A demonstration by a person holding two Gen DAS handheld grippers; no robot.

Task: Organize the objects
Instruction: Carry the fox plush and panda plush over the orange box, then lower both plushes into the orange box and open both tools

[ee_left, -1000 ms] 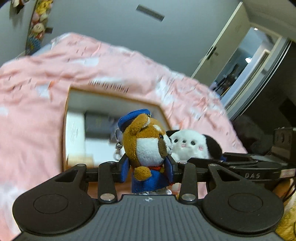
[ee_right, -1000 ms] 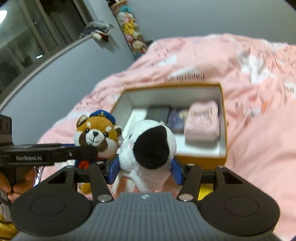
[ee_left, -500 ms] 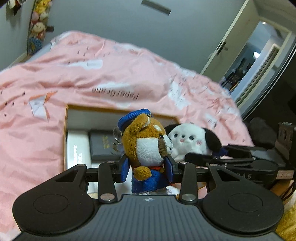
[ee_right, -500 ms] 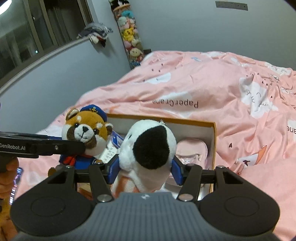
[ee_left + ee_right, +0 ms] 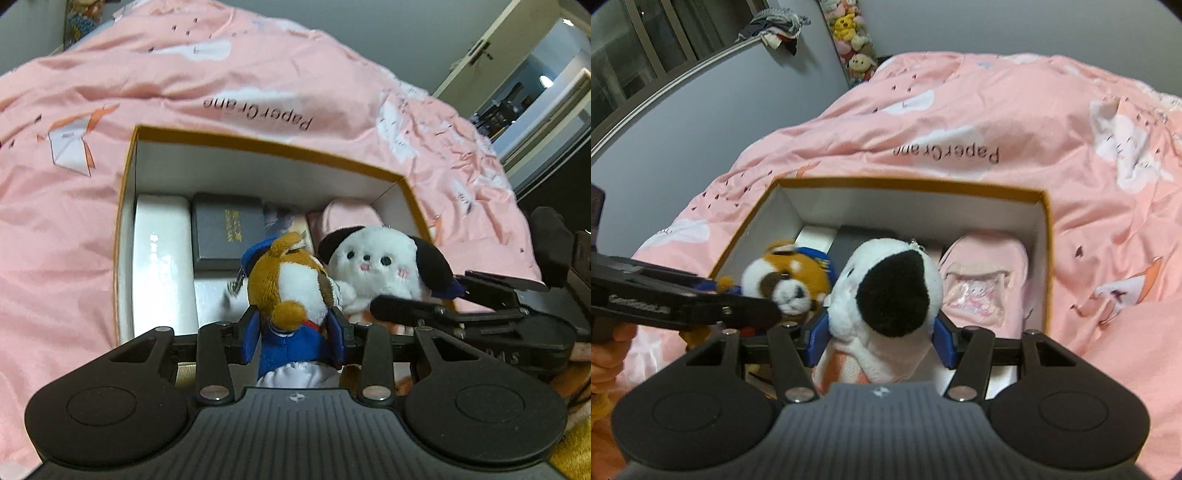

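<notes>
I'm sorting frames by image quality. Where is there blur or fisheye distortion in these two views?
Left wrist view: the orange box rim bows and looks soft, the red panda plush in the left gripper is slightly smeared. Right wrist view: the panda's face is motion-blurred, the black-and-white dog plush in the right gripper sharper; window frame and bedspread curve strongly.

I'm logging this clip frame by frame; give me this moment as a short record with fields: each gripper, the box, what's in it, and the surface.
left gripper: shut on red panda plush, held over the box's near edge
right gripper: shut on white dog plush, beside the panda
box: open, orange rim, white inside
box contents: white case, dark booklet, pink pouch
surface: pink bedspread, printed "PaperCrane"
plushes: not yet released
</notes>
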